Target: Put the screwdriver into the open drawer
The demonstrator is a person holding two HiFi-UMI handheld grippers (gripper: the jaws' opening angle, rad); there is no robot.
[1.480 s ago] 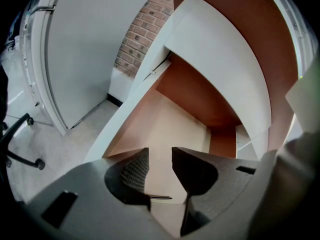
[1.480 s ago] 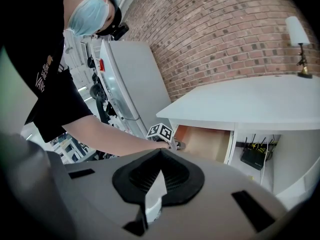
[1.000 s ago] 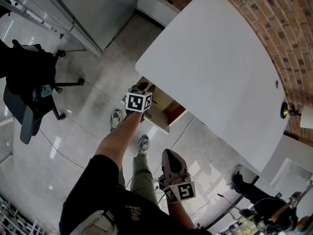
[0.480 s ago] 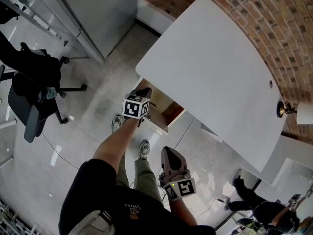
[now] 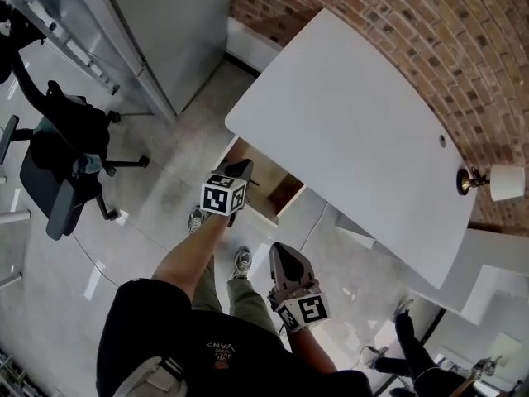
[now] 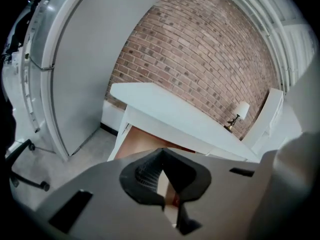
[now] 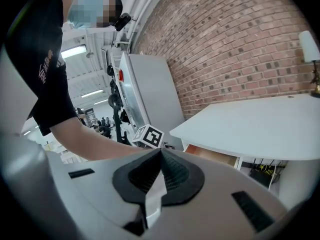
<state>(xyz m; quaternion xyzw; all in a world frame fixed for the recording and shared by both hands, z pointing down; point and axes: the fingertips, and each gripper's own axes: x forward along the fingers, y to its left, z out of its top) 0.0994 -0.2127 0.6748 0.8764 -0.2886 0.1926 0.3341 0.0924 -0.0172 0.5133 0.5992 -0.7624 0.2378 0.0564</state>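
The open drawer (image 5: 269, 191) juts out under the white table (image 5: 355, 131), and its brown inside also shows in the left gripper view (image 6: 142, 143) and the right gripper view (image 7: 212, 155). I cannot make out the screwdriver in any view; only a small reddish bit shows through the slit of the left jaws. My left gripper (image 5: 245, 167) hangs above the drawer's near left corner, shut with nothing between its pads (image 6: 161, 153). My right gripper (image 5: 281, 251) is lower and nearer to me, away from the drawer, also shut and empty (image 7: 160, 152).
A small lamp (image 5: 486, 181) stands at the table's right end by the brick wall (image 5: 463, 48). A grey cabinet (image 5: 165, 23) rises at the far left, with a black office chair (image 5: 58, 168) beside it. My shoes (image 5: 241, 262) stand on the glossy floor before the drawer.
My left gripper has lifted out of the drawer's mouth and drawn back towards me. The right gripper has risen a little.
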